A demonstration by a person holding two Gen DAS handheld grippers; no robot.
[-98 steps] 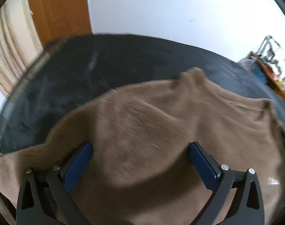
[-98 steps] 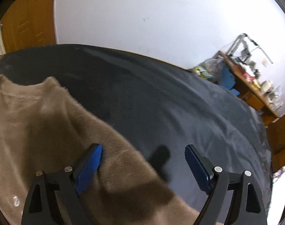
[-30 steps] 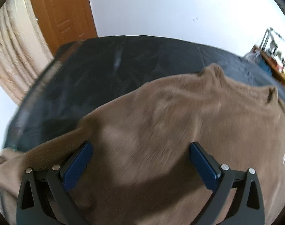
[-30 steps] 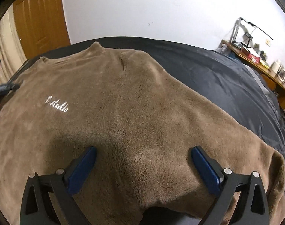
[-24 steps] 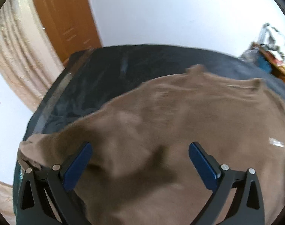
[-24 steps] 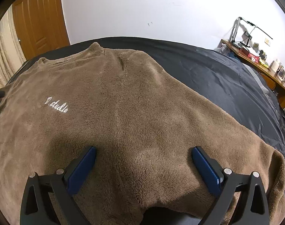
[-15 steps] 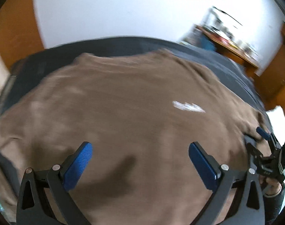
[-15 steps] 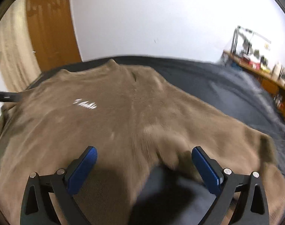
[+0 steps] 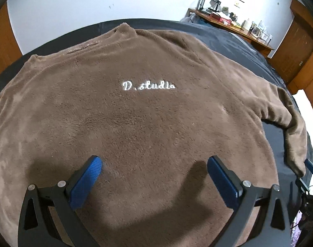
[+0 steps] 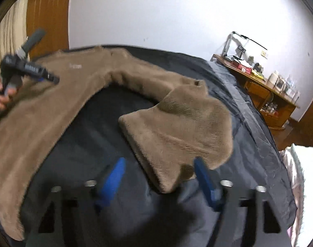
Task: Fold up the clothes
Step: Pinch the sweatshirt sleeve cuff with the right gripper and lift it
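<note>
A brown fleece sweater (image 9: pixel 148 119) with white "D.studio" lettering lies spread, front up, on a dark bed cover (image 9: pixel 234 41). My left gripper (image 9: pixel 154 164) hovers open over the sweater's lower body, with nothing between its blue pads. In the right wrist view the right sleeve bends back on itself, and its cuff (image 10: pixel 168 144) lies between the fingers of my right gripper (image 10: pixel 158 170). Those jaws are closing; the right pad is at the cuff's edge and the left pad stands clear of it. A hand holds the left gripper (image 10: pixel 33 70) over the sweater's body.
A wooden desk (image 10: pixel 259 80) crowded with small items stands against the white wall at the back right. A wooden door (image 10: pixel 47 20) and a beige curtain (image 10: pixel 8 26) are at the back left. The bed's right edge (image 10: pixel 279 164) meets a pale floor.
The left gripper swung from the sweater's left side to over its chest. The right gripper moved right, off the body to the right sleeve's cuff, and its jaws narrowed.
</note>
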